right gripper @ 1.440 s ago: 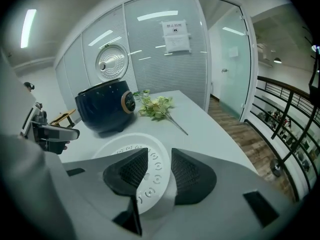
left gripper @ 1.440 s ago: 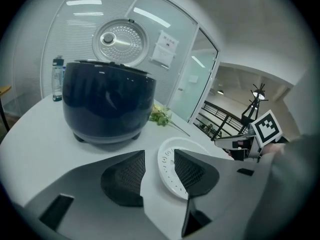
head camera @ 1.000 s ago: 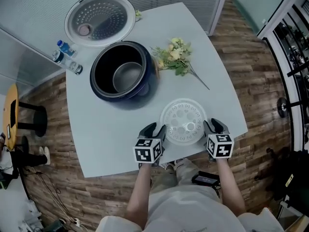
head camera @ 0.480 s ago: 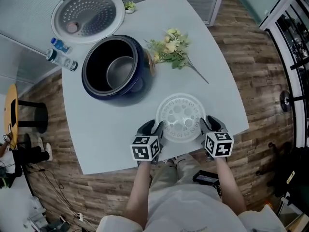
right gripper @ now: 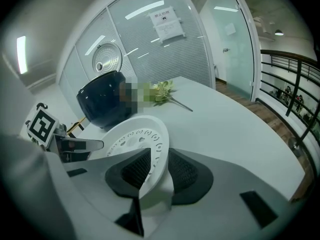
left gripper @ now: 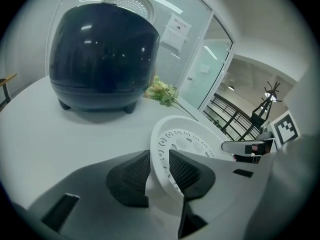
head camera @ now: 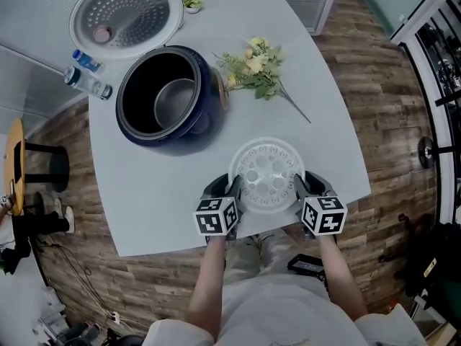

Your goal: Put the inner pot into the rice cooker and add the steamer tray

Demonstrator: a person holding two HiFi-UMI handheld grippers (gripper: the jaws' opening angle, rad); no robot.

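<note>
The white perforated steamer tray (head camera: 266, 173) lies on the pale table (head camera: 166, 200) near its front edge. My left gripper (head camera: 229, 187) has the tray's left rim (left gripper: 200, 139) between its jaws, and my right gripper (head camera: 304, 186) has the right rim (right gripper: 135, 134). Both pairs of jaws have just been closing, and their black pads now press on the rim. The dark blue rice cooker (head camera: 209, 121) stands open at the back left with the metal inner pot (head camera: 176, 103) inside it. Its round lid (head camera: 126, 16) is tipped back behind it.
A bunch of artificial flowers (head camera: 256, 67) lies behind the tray, right of the cooker. Two small bottles (head camera: 86, 78) lie at the table's left edge. A stool (head camera: 18, 164) stands on the wooden floor to the left. Glass partitions rise behind the table.
Both grippers have drawn in from beside the tray onto its left and right rims. The tray still rests on the table. The head view has shifted a little.
</note>
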